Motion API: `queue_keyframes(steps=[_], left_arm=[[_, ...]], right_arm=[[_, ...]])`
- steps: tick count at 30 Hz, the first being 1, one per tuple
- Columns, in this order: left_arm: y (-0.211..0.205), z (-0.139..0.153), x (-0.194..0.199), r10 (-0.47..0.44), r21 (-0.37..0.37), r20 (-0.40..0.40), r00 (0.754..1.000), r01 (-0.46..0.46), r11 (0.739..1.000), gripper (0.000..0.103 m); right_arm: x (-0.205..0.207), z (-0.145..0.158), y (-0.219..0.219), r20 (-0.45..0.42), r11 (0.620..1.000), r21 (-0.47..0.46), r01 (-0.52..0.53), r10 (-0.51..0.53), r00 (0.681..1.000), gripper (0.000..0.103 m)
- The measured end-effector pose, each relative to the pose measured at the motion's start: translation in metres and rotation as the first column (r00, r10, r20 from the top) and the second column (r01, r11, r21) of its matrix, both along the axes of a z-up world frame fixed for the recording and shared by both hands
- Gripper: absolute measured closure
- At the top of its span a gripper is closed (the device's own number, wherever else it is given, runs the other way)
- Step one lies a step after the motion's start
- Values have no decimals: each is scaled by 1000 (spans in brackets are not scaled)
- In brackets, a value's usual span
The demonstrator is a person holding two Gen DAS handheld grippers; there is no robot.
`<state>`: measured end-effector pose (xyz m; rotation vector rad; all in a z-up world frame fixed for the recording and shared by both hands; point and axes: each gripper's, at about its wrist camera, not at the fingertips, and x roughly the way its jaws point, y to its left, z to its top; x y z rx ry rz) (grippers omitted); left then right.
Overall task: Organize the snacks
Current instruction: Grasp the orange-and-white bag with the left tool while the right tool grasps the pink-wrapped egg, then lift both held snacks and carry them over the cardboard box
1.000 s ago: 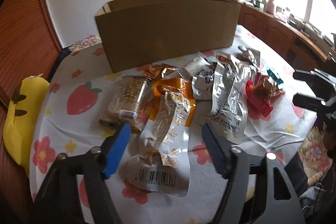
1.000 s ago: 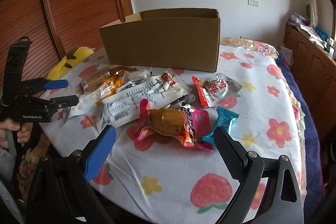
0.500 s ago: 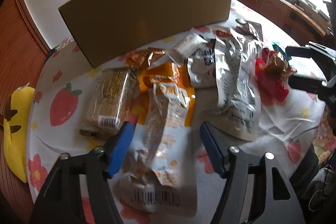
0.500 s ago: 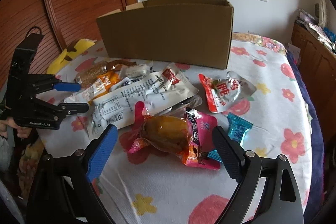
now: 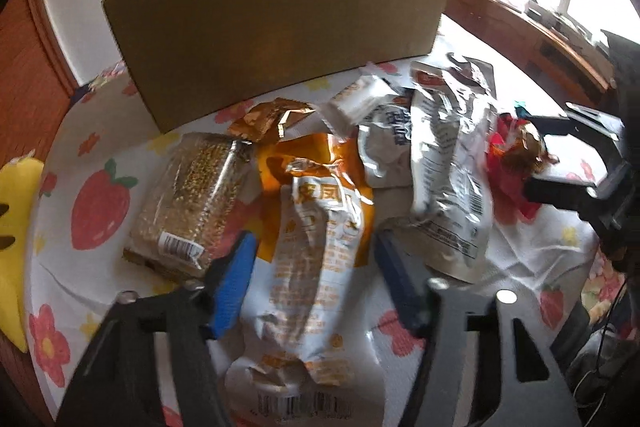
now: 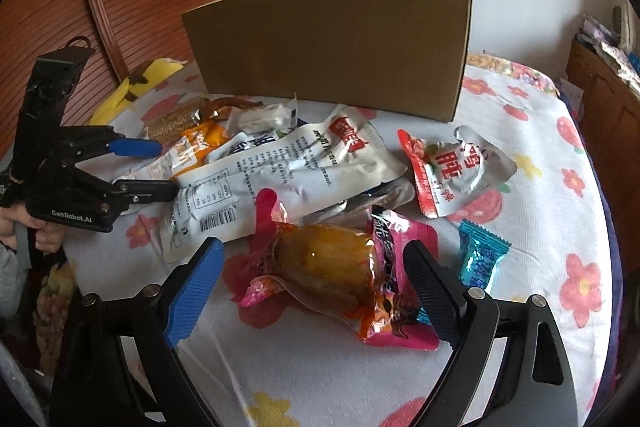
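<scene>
The snacks lie in a loose heap on a surface covered with a white flower-and-strawberry cloth (image 6: 520, 211), in front of a brown cardboard box (image 6: 332, 47) that stands upright beyond them.

The left gripper (image 5: 314, 255) points down at an orange-and-white pouch (image 5: 320, 239) that lies lengthwise between its two fingers. The jaws are closing on it, though the pads do not yet press its sides. Just left of the blue finger sits a clear-wrapped seed bar (image 5: 192, 195). Ahead of the gripper, near the box, is a small gold-brown wrapper (image 5: 268, 119). To the right of the dark finger lies a long silver pouch (image 5: 448, 167), with a smaller white packet (image 5: 356, 99) beyond it.

The right gripper (image 6: 312, 267) is spread wide around a pink packet with a yellow-orange filling (image 6: 332, 267), its fingers standing clear on both sides. A blue foil candy (image 6: 480, 259) lies just right of its dark finger. Farther ahead and to the right is a red-and-silver pouch (image 6: 452, 167).
</scene>
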<state>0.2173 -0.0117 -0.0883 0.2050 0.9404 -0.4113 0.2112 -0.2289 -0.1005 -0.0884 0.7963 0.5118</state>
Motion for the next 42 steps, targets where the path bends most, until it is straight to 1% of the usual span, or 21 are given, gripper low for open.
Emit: queue_keyframes(steps=[4, 7, 13, 18, 22, 24, 26, 28, 30, 32, 36, 42], left_arm=[[-2, 1, -5, -6, 7, -1, 1000, 6, 1000, 58], [-5, 2, -9, 0, 11, 8, 1000, 0, 1000, 62], [4, 3, -19, 45, -1, 29, 999, -45, 999, 62], [18, 12, -28, 80, -43, 60, 995, -77, 996, 62], [25, 19, -32, 104, -75, 85, 991, -98, 992, 62], [25, 21, -33, 112, -85, 95, 989, -104, 991, 62], [24, 22, -35, 118, -95, 101, 988, -109, 990, 62], [25, 24, -37, 123, -100, 110, 986, -112, 989, 62], [24, 26, -39, 124, -100, 116, 985, -113, 989, 62], [23, 26, -41, 124, -104, 119, 985, -112, 988, 62], [23, 30, -46, 136, -115, 136, 981, -121, 986, 62], [20, 42, -48, 147, -132, 161, 976, -127, 983, 61]], right_arm=[[2, -3, 6, -19, 1000, -25, -12, 11, 1000, 10], [3, -4, 9, -28, 999, -47, -17, 16, 999, 9], [8, -8, 8, -56, 998, -69, -6, 3, 998, 9], [9, -9, 9, -58, 995, -95, 3, -9, 998, 9], [9, -10, 18, -45, 989, -148, 8, -15, 999, 10], [6, -11, 20, -34, 988, -155, 10, -16, 999, 15], [4, -11, 21, -25, 987, -160, 14, -18, 1000, 18], [2, -10, 21, -11, 987, -160, 21, -23, 1000, 24], [-1, -9, 20, 5, 986, -162, 34, -34, 999, 34], [-4, -9, 20, 8, 987, -159, 36, -35, 999, 39], [-9, -8, 19, 21, 989, -145, 41, -38, 999, 42], [-15, 1, 15, 35, 993, -105, 48, -44, 998, 42]])
